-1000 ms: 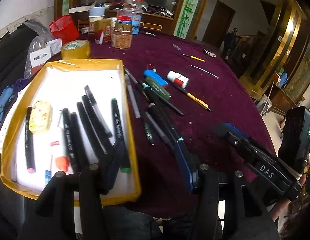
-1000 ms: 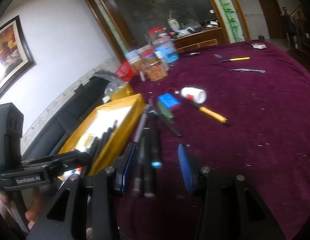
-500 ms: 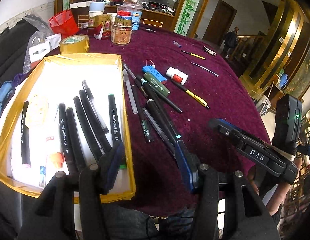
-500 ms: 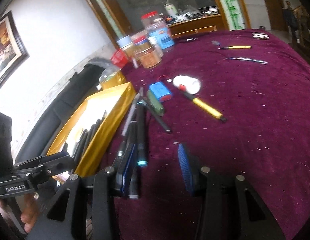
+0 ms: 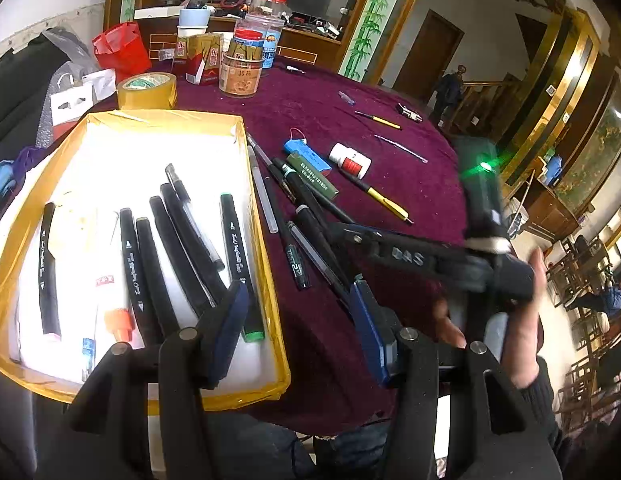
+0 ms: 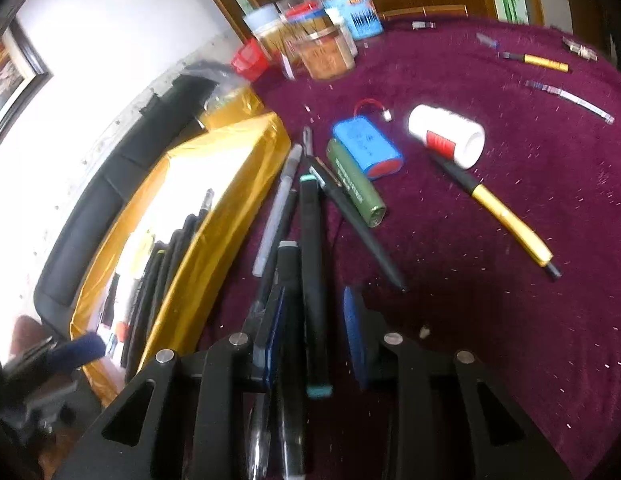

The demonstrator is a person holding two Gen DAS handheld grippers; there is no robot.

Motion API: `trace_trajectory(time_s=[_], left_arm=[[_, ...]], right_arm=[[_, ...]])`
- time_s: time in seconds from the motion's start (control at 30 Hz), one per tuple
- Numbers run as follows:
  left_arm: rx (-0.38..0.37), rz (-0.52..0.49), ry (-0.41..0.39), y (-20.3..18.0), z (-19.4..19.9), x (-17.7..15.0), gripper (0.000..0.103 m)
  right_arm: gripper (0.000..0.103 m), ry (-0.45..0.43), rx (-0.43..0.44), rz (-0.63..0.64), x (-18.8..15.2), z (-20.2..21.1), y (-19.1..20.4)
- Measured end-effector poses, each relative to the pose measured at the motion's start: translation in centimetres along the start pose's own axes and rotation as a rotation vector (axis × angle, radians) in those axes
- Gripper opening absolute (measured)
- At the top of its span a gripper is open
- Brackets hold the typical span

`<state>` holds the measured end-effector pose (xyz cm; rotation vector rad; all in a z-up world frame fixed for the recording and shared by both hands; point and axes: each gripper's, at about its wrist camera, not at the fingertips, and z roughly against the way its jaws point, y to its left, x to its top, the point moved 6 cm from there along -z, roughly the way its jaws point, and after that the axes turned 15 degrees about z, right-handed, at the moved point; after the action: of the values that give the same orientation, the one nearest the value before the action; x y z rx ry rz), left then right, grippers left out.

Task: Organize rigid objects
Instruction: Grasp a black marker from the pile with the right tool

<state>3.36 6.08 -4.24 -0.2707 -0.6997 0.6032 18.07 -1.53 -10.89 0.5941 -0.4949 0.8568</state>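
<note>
Several black markers already lie in the yellow box (image 5: 266, 276), and the left tongs (image 5: 298, 320) hang wide and empty over its near corner. Right view now: the right tongs (image 6: 314, 332), jaws just closing, straddle a teal-capped marker (image 6: 312, 264) on the table (image 6: 510, 320), pads not yet pressing. It lies lengthwise between them, pointing away, beside the box.

Clutter at the table's far edge
A red mesh basket (image 5: 120, 50), a yellow tape roll (image 5: 147, 90), and clear plastic jars (image 5: 240, 65) crowd together.
</note>
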Motion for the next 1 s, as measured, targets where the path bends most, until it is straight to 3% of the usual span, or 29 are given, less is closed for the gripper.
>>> trace_trajectory(time_s=[0.23,0.37,0.4,0.43,0.7,0.87,1.0], left_arm=[[-0.008,0.001,0.004,0.4,0.1,0.1,0.051],[-0.001,0.004,0.013,0.5,-0.1,0.1,0.051],[-0.002,0.003,0.014,0.5,-0.2,0.1,0.051],[0.000,0.002,0.015,0.4,-0.1,0.1,0.051],[-0.011,-0.009,0.050,-1.5,-0.8,-0.6,0.051],[0.030,-0.025,0.124,-3.6,-3.4,-1.0,0.051],[0.059,-0.012,0.175,-4.8,-6.0,-0.5,0.051]], right_arm=[[0.023,0.022,-0.011,-0.030,0.0,-0.7,-0.8],[0.021,0.045,-0.096,0.060,0.3,-1.5,0.4],[0.015,0.045,-0.107,0.073,0.3,-1.6,0.5],[0.014,0.041,-0.099,0.070,0.2,-1.5,0.6],[0.014,-0.094,-0.076,-0.026,-3.2,3.3,-0.9],[0.014,-0.151,-0.178,-0.085,-5.7,7.1,-4.0],[0.014,-0.145,-0.294,-0.099,-6.9,8.5,-6.2]])
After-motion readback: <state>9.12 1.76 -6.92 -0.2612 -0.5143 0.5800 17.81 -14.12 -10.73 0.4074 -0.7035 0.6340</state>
